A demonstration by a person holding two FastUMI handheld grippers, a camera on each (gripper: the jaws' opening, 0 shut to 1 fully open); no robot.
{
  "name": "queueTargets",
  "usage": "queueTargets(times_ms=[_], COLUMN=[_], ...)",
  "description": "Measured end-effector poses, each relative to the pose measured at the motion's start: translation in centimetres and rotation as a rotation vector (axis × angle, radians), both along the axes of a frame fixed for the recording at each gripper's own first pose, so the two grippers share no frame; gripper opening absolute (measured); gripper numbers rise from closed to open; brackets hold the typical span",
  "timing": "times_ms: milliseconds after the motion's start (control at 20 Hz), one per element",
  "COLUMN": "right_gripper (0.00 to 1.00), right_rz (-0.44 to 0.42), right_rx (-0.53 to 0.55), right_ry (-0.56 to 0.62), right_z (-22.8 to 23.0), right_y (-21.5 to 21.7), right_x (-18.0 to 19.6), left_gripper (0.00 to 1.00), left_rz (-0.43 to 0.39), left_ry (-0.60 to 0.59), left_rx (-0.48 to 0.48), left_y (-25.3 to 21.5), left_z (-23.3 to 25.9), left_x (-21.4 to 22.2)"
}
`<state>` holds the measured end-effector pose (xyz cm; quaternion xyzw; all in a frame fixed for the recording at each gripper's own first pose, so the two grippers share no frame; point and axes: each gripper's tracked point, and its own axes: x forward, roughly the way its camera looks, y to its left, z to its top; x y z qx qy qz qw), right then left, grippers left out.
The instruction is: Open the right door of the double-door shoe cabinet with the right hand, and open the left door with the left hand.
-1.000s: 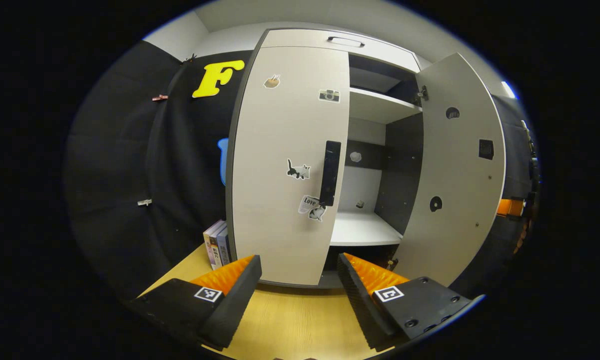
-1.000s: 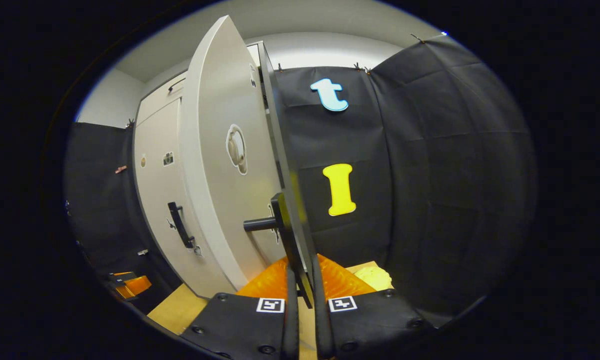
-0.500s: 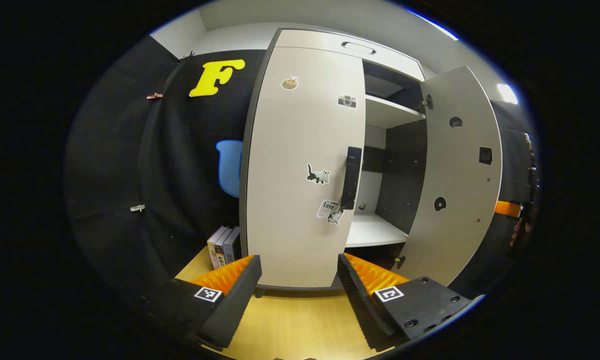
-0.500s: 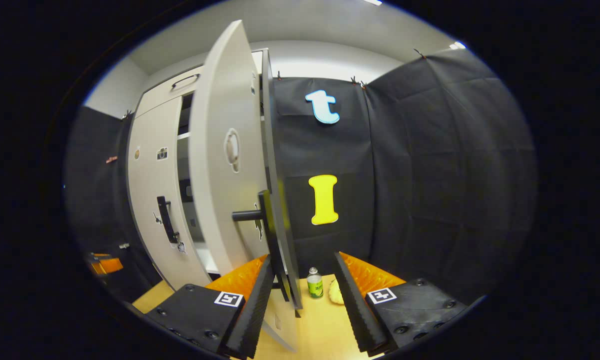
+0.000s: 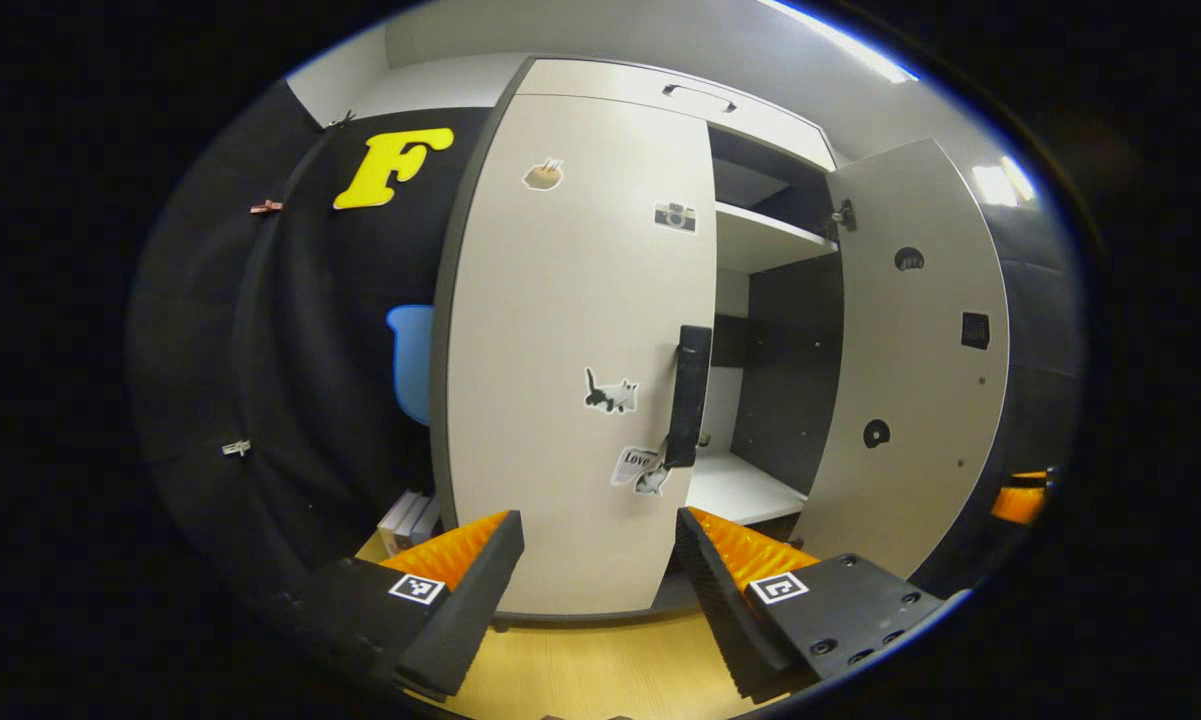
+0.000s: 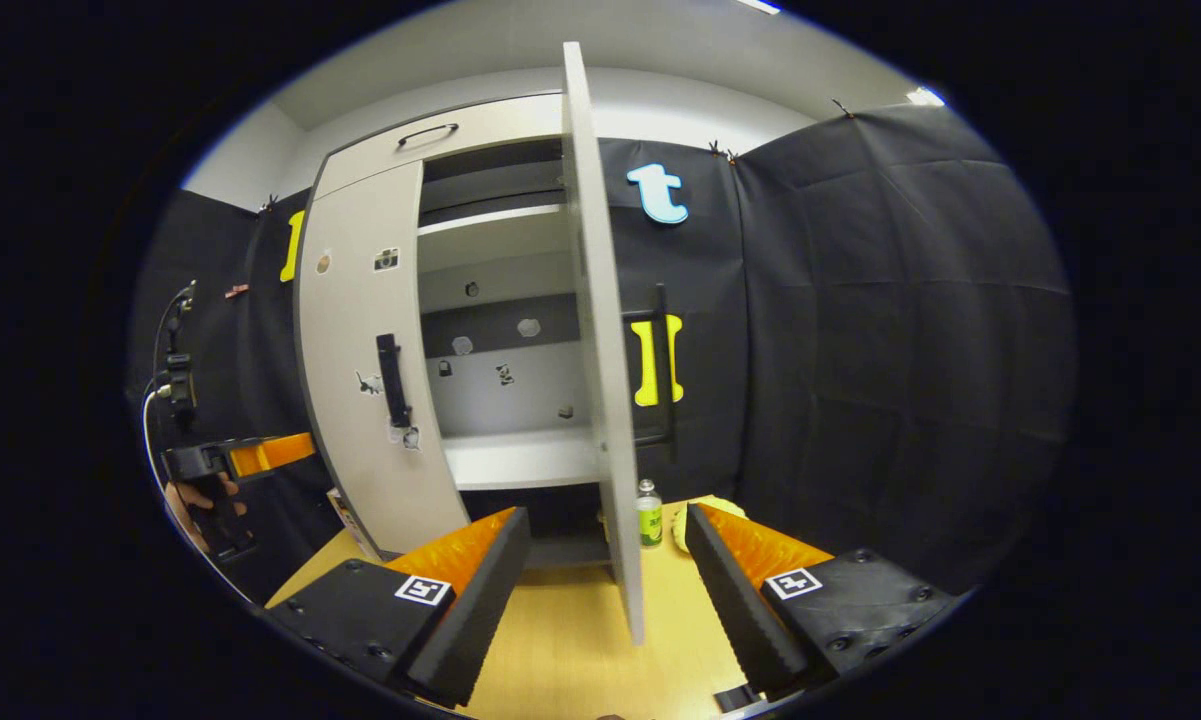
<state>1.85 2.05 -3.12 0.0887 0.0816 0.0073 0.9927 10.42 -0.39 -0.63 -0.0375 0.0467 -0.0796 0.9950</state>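
Ahead of the closed left door (image 5: 575,350), left gripper (image 5: 600,560) level, fingers wide; right gripper (image 6: 608,560) likewise, empty.

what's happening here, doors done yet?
Half done. A person works a shoe cabinet with a hand-held gripper in each hand. The right door stands swung wide open, showing bare shelves; the right hand-held gripper is open, its fingers either side of the door's edge without pressing on it. The left door is shut. The left hand-held gripper is open, facing that door short of its handle.
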Motion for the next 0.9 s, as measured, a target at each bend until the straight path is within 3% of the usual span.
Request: queueTargets(times_ms=[200,400,550,700,800,900], right_gripper=[0.98,0.98,0.98,0.98,0.98,0.98], right_rz=[0.044,0.035,0.055,0.099,0.131,0.158], right_rx=[0.036,0.121,0.170,0.133,0.116,0.116], right_ry=[0.038,0.070,0.110,0.126,0.129,0.115], right_z=[-1.7,-2.4,-3.7,-4.9,-5.3,-5.2], right_y=[4.1,5.4,6.5,7.6,8.3,8.7], right_x=[0.0,1.2,2.0,2.8,3.6,4.3], left_gripper=[0.95,0.92,0.94,0.94,0.92,0.83], left_rz=[-0.034,-0.067,-0.032,0.012,0.031,0.062], left_ry=[-0.036,-0.004,0.008,0.007,0.021,0.039], left_rx=[-0.009,-0.048,-0.034,-0.014,-0.019,-0.018], left_y=[-3.0,-5.9,-6.7,-6.9,-7.2,-7.2], left_z=[2.3,2.9,3.0,3.2,2.9,2.4], left_x=[3.9,7.2,10.0,12.3,13.4,14.3])
